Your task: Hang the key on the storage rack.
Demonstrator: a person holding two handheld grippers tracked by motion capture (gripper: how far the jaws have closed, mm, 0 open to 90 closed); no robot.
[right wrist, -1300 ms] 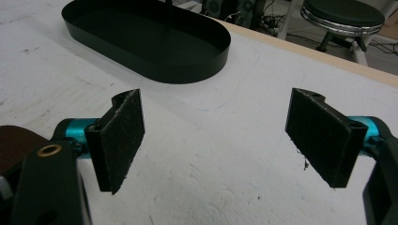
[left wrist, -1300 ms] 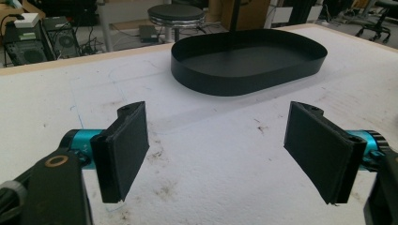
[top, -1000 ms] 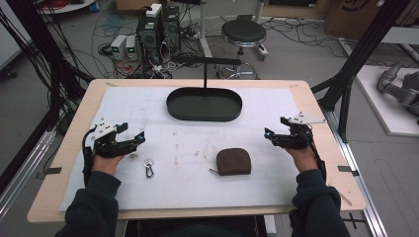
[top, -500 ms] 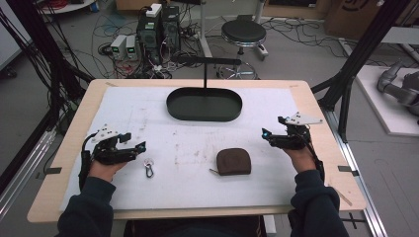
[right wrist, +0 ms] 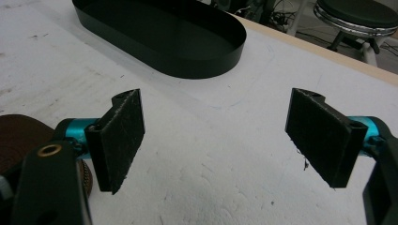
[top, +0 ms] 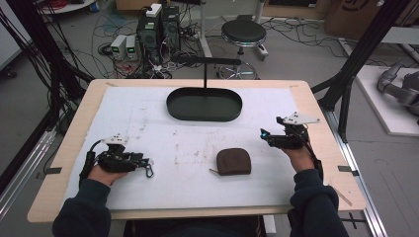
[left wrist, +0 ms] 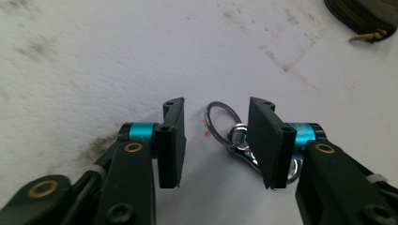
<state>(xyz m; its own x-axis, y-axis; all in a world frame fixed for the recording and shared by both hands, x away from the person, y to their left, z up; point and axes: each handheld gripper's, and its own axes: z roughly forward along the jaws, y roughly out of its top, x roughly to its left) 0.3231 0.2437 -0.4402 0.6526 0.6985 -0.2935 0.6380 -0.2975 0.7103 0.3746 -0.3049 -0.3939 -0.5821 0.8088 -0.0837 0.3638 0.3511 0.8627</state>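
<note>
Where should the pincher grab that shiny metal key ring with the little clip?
Probably at the joint where the round ring meets the clip of the shiny metal key ring. It lies flat on the white table cover, so come from above, one pad on each side. The left gripper already straddles it, its jaws having just been closing.

The left gripper [top: 146, 164] lies low over the table, held level in the left hand [top: 106, 173]; its jaws have just been closing (a gap remains). The right gripper [top: 263, 134] hovers level, jaws spread wide, forearm angled inward.
</note>
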